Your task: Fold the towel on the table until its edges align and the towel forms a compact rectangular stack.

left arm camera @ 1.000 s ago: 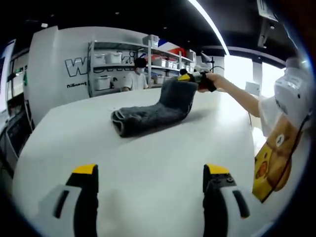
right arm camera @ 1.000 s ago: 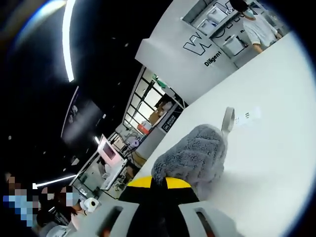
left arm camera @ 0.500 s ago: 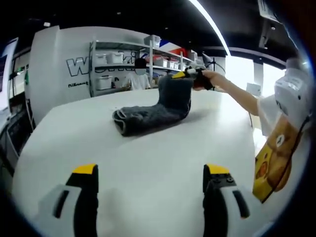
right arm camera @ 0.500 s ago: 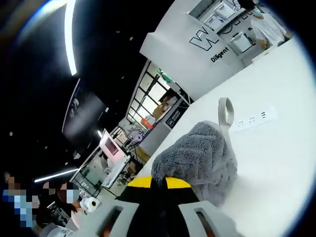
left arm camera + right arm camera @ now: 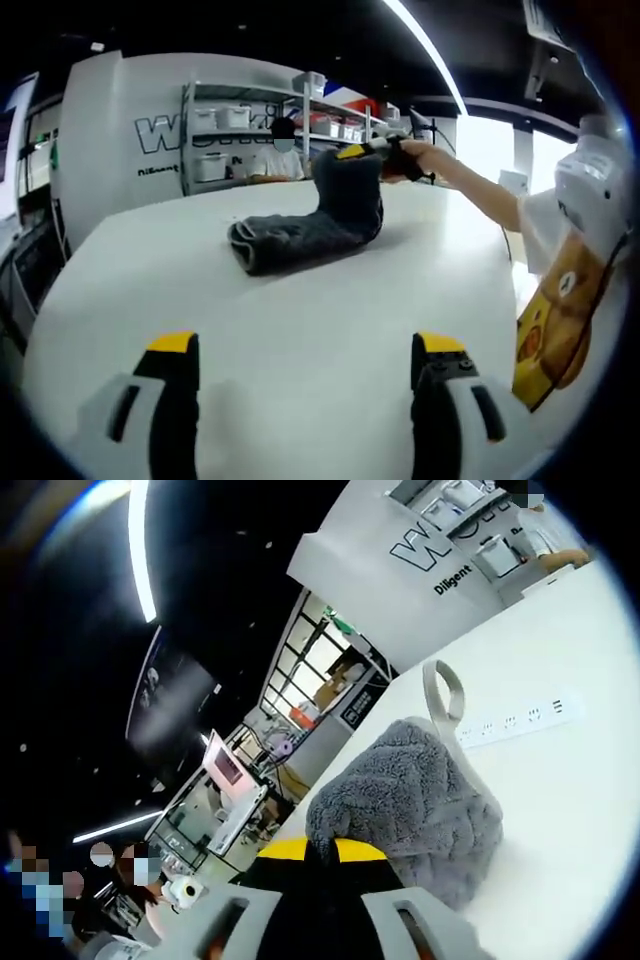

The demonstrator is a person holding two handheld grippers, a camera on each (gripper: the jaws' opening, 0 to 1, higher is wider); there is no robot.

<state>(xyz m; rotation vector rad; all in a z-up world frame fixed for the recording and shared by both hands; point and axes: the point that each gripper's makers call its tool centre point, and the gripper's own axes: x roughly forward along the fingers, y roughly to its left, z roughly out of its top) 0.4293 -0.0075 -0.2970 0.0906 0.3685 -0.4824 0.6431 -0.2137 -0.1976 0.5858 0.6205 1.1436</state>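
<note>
Right gripper [image 5: 372, 152] has carried its towel [image 5: 318, 215] corner further over the pile since earlier, jaws clamped on it. Towel grey, rumpled, ahead of left gripper [image 5: 305, 345], jaws wide, on table [image 5: 300, 320].

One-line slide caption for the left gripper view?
Right hand-held gripper lifts one end of fluffy grey towel off white table.

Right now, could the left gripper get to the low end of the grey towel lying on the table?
Probably yes. The left gripper is open, with bare white table between it and the grey towel; the right gripper lifts only the far end.
</note>
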